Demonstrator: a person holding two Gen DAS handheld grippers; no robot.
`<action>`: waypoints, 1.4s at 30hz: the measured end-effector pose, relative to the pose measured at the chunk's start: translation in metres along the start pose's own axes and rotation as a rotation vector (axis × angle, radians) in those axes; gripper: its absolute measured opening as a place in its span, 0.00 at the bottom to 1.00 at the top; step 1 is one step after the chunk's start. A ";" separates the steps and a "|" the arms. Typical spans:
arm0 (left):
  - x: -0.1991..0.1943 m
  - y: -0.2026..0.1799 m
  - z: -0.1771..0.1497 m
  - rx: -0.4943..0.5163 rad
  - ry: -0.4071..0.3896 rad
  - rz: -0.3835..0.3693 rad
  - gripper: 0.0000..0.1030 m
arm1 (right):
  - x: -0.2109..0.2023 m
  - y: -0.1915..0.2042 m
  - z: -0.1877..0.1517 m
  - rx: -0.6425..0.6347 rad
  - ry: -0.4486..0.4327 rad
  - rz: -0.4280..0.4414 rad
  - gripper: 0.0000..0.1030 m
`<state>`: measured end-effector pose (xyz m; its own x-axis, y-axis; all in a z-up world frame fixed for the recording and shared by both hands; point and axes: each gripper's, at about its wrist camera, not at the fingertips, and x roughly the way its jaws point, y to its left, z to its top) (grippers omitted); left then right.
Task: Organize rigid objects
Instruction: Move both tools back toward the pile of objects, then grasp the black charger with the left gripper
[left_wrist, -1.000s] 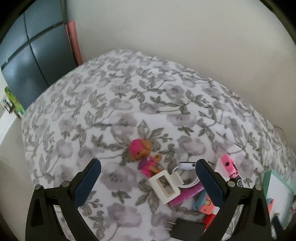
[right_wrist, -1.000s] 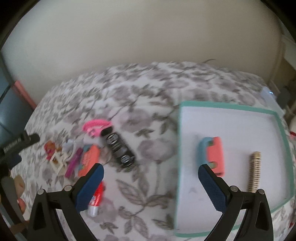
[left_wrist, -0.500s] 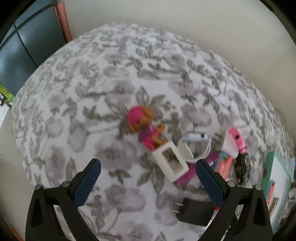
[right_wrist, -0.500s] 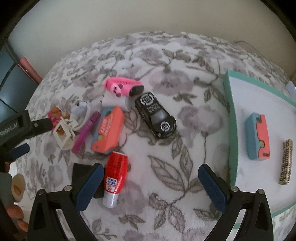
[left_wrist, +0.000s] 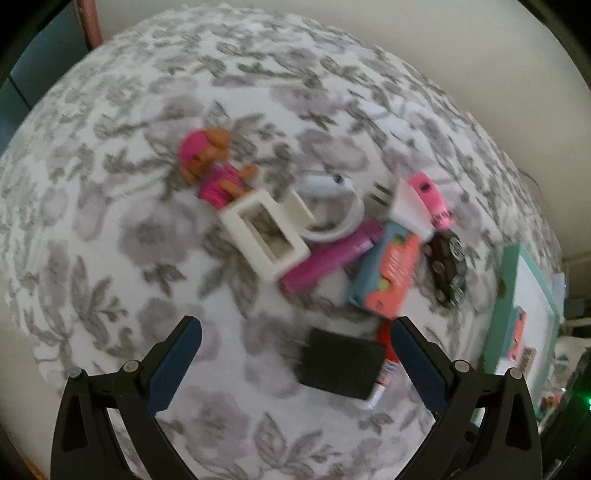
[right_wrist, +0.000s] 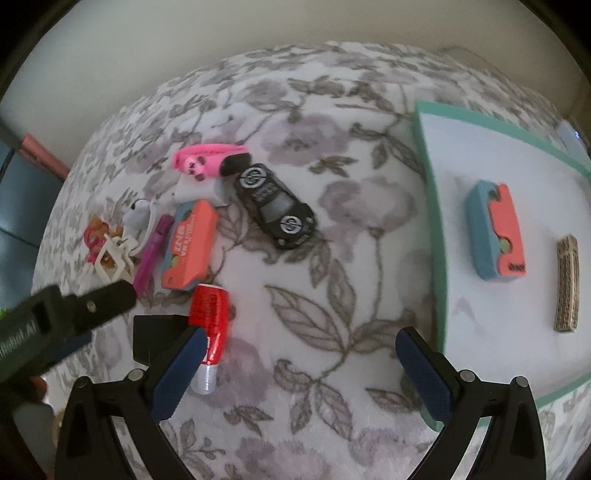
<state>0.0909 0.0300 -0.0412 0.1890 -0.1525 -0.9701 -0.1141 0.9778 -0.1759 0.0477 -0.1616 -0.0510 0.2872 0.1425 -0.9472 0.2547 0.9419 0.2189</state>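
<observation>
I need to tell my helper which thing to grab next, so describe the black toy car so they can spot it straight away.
Start at the teal-rimmed white tray on the flowered cover, then look just left of it toward the clutter of small toys. The black toy car lies at that pile's tray-side edge, beside the pink toy. It is the only black thing there with round silver emblems on its body.

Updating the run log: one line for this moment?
left gripper: open, over black charger | right gripper: open, empty | tray: two items | toy car: unsorted
</observation>
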 end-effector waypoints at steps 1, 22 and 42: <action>0.002 -0.002 -0.001 -0.003 0.012 -0.012 0.99 | -0.001 -0.002 0.000 0.011 0.008 0.022 1.00; 0.044 -0.025 -0.016 0.038 0.109 0.016 0.99 | -0.010 0.000 0.005 -0.048 0.006 -0.060 1.00; 0.040 -0.038 -0.018 0.051 0.107 -0.018 0.71 | -0.007 -0.001 0.003 -0.044 0.021 -0.050 1.00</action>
<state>0.0850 -0.0156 -0.0764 0.0849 -0.1817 -0.9797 -0.0615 0.9804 -0.1872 0.0482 -0.1644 -0.0434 0.2554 0.1011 -0.9615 0.2272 0.9604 0.1614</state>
